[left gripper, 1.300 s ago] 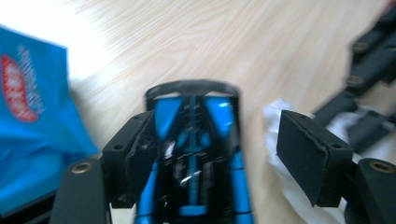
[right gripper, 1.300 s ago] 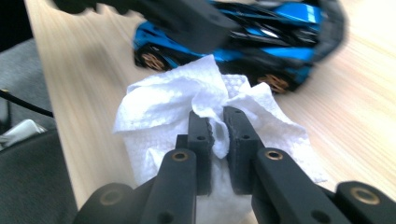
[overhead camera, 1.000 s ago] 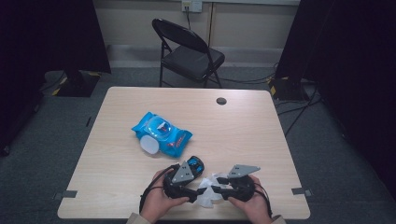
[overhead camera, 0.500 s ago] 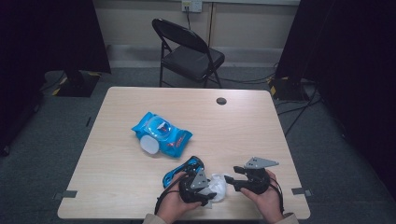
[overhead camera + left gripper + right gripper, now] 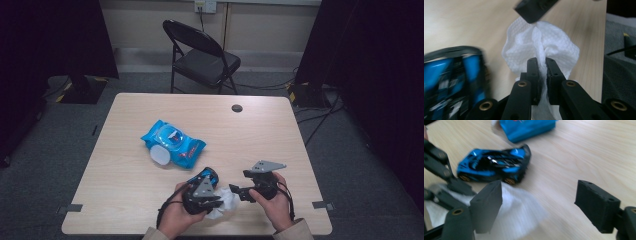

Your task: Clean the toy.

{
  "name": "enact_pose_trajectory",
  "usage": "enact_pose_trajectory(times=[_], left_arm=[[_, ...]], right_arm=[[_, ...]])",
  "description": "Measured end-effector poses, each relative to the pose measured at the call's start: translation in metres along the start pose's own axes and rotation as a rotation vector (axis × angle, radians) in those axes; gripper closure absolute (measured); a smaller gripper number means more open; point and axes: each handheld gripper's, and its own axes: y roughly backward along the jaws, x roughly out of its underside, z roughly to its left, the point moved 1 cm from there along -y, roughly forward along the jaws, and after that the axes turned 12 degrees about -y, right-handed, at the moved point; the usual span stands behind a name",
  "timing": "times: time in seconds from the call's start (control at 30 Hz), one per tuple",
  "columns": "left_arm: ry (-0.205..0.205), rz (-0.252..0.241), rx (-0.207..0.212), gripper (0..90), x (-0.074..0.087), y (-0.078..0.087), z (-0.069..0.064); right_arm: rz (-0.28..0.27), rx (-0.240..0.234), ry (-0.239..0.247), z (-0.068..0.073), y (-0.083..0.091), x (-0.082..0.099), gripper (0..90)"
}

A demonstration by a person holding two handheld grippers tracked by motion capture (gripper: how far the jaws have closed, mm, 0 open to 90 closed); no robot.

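Left gripper view: left gripper [image 5: 542, 65] jaws have just been closing and now pinch a bunched fold of the white wipe [image 5: 556, 50]; cloth sits between the pads. Wipe spreads out on the worktop [image 5: 461, 22] past the jaw tips. One jaw of the other gripper hangs at the top edge, just over the wipe. Blue toy car [image 5: 451, 80] is blurred, just beside the left jaw.

Right gripper view: right gripper [image 5: 544, 202] jaws have just been opening and stand wide apart, nothing gripped. One jaw is over the wipe's edge [image 5: 519, 212], the other over bare wood. Toy car [image 5: 496, 166] lies just beyond the wipe, wheels on the worktop; blue wipes pack [image 5: 526, 128] farther off.

High view: both grippers near the front edge, left [image 5: 212, 200], right [image 5: 240, 192], wipe [image 5: 225, 205] between them. Car [image 5: 205, 176] just behind the left gripper. Pack [image 5: 172, 143] mid-worktop, well apart. Folding chair [image 5: 200, 55] behind the worktop.
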Motion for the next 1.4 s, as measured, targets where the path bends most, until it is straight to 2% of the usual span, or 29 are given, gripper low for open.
enact_pose_trajectory(times=[0.07,0.1,0.17,0.3,0.4,0.5,0.53,0.57,0.77,0.8,0.83,0.93,1.0,1.07,1.13,1.23,1.37,1.4], left_arm=[[0.016,-0.005,-0.036,83.4,0.007,0.021,0.007],[0.043,-0.012,-0.052,83.4,0.013,0.034,0.011],[0.07,-0.022,-0.086,83.4,0.024,0.054,0.017],[0.127,-0.021,-0.139,83.4,0.048,0.083,0.025],[0.153,-0.015,-0.162,83.4,0.062,0.095,0.027],[0.195,0.012,-0.192,83.4,0.077,0.103,0.03],[0.196,0.024,-0.194,83.4,0.081,0.104,0.032],[0.216,0.027,-0.199,83.4,0.085,0.104,0.032],[0.272,0.081,-0.231,83.1,0.106,0.102,0.036],[0.289,0.075,-0.216,82.9,0.109,0.099,0.036],[0.29,0.076,-0.209,82.2,0.11,0.096,0.035],[0.286,0.098,-0.197,78.9,0.11,0.084,0.035],[0.319,0.079,-0.181,73.6,0.108,0.081,0.035],[0.299,0.08,-0.194,67.4,0.107,0.079,0.036],[0.294,0.076,-0.187,63.8,0.106,0.076,0.036],[0.282,0.082,-0.183,62.1,0.104,0.074,0.036],[0.263,0.093,-0.189,64.2,0.099,0.069,0.035],[0.264,0.089,-0.171,68.4,0.098,0.067,0.034]], right_arm=[[-0.011,-0.012,0.013,0.006,-0.003,-0.005,20.5],[-0.01,-0.01,0.019,0.009,-0.005,-0.007,20.5],[-0.014,-0.015,0.046,0.019,-0.011,-0.013,20.5],[0.01,-0.037,0.086,0.038,-0.026,-0.019,20.5],[0.037,-0.047,0.121,0.051,-0.043,-0.023,20.5],[0.056,-0.053,0.149,0.06,-0.06,-0.024,20.5],[0.065,-0.05,0.16,0.062,-0.065,-0.024,20.5],[0.074,-0.054,0.167,0.064,-0.069,-0.024,20.5],[0.104,-0.049,0.221,0.069,-0.093,-0.021,20.5],[0.105,-0.05,0.227,0.07,-0.096,-0.02,18.4],[0.102,-0.053,0.23,0.07,-0.099,-0.019,15.2],[0.091,-0.063,0.241,0.072,-0.101,-0.017,14.2],[0.088,-0.07,0.259,0.073,-0.102,-0.016,14.0],[0.087,-0.075,0.269,0.075,-0.104,-0.016,13.2],[0.08,-0.075,0.261,0.077,-0.106,-0.015,13.2],[0.062,-0.072,0.255,0.08,-0.108,-0.013,13.0],[0.053,-0.069,0.246,0.078,-0.108,-0.012,13.0],[0.05,-0.07,0.247,0.077,-0.108,-0.012,13.0]])
